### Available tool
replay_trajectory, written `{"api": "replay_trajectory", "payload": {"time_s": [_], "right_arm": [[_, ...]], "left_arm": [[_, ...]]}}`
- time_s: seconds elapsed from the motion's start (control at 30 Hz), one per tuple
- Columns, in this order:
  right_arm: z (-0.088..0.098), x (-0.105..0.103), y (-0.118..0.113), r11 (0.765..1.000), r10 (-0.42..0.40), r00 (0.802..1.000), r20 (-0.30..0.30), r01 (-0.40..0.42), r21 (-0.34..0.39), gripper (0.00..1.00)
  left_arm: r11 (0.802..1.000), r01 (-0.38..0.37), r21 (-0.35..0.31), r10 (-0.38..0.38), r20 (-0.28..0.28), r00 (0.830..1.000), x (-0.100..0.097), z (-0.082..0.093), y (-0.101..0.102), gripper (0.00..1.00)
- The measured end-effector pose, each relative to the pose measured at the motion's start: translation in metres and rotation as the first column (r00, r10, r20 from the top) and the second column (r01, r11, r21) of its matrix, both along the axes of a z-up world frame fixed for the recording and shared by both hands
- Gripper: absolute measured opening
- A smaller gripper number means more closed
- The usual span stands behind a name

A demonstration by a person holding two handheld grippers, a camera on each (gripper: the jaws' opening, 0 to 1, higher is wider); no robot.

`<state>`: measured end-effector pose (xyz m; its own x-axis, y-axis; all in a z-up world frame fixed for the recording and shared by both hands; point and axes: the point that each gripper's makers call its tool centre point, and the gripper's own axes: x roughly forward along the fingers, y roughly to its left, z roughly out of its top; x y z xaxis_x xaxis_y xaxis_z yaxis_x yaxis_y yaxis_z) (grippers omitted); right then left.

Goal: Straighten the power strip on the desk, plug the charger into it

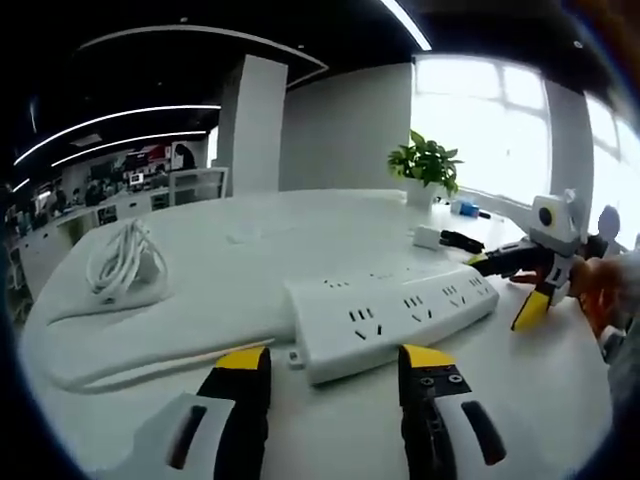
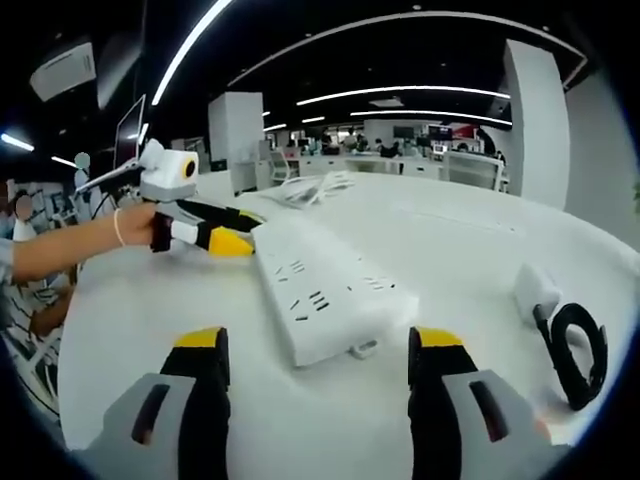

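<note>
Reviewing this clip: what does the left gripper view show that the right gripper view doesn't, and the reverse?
Left gripper view alone: a potted plant at the desk's far edge and bright windows behind it.

Right gripper view alone: the person's forearm holding the left hand-held gripper at the strip's far end.

Both: the white power strip, the white charger with its black cable, the coiled white cord, and the white desk.

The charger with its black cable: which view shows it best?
The right gripper view: the charger lies nearby on the desk, its black cable coiled beside it. The left gripper view shows it small and far beyond the power strip.
</note>
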<state>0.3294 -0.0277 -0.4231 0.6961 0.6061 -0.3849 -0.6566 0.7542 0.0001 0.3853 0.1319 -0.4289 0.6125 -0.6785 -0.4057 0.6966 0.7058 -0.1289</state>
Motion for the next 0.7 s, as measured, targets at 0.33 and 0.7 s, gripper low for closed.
{"api": "replay_trajectory", "payload": {"time_s": [0.33, 0.7], "right_arm": [[-0.0042, -0.0040, -0.0008, 1.000, 0.001, 1.000, -0.002, -0.001, -0.003, 0.70], [0.0025, -0.0057, 0.0007, 1.000, 0.002, 1.000, 0.024, -0.002, 0.000, 0.63]], "left_arm": [[1.000, -0.010, -0.005, 0.010, 0.002, 1.000, 0.0003, 0.0014, 0.0003, 0.52], [1.000, -0.010, -0.002, 0.010, -0.001, 1.000, 0.0015, 0.0015, 0.0035, 0.48]]}}
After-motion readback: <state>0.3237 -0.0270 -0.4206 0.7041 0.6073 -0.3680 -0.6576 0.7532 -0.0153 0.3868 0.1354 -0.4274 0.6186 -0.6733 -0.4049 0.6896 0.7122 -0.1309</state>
